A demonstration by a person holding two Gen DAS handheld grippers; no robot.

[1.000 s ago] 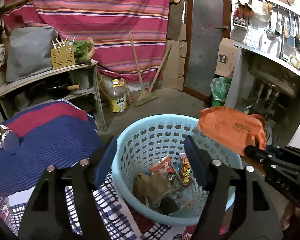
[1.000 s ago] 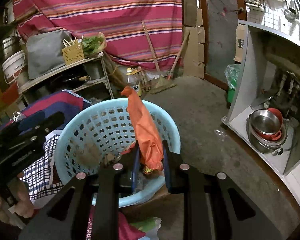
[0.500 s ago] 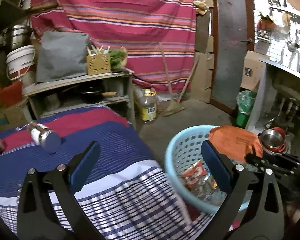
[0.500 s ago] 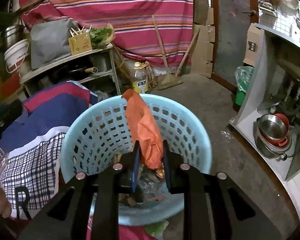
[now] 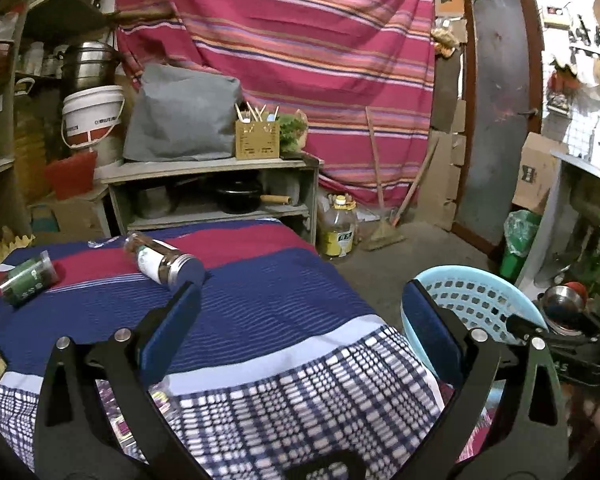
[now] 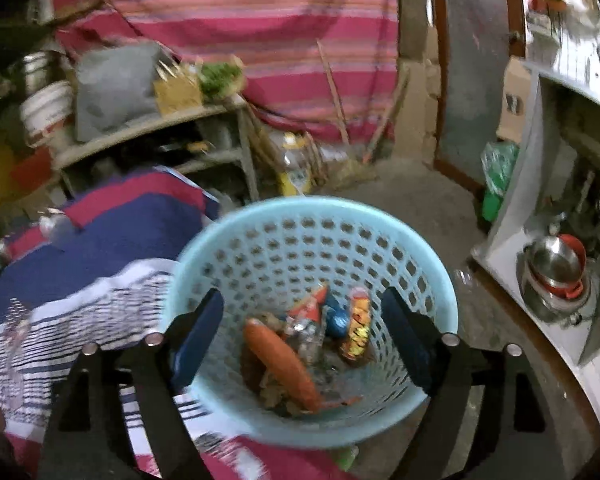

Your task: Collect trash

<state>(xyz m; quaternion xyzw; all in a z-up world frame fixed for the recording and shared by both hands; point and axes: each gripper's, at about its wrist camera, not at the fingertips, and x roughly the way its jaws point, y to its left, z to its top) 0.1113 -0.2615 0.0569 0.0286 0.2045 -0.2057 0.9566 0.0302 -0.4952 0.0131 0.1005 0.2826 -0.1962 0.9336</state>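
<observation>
a red striped cloth [image 5: 300,40] hangs across the back wall beside a dark door [image 5: 496,112]. a grey shelf unit [image 5: 216,188] stands on the bare concrete floor [image 5: 400,256].

**Trash in the blue basket, more left on the bed**

The pale blue perforated basket [image 6: 312,240] stands upright on the floor, right against the edge of the cloth-covered bed. An orange wrapper [image 6: 282,364] lies slanted across the heap inside it, beside red, blue and yellow snack packets [image 6: 356,324] and some brownish scraps. On the striped cover, a bottle [image 5: 160,258] with a silver cap lies on its side; a small green jar [image 5: 28,278] lies tipped over, well apart.
</observation>
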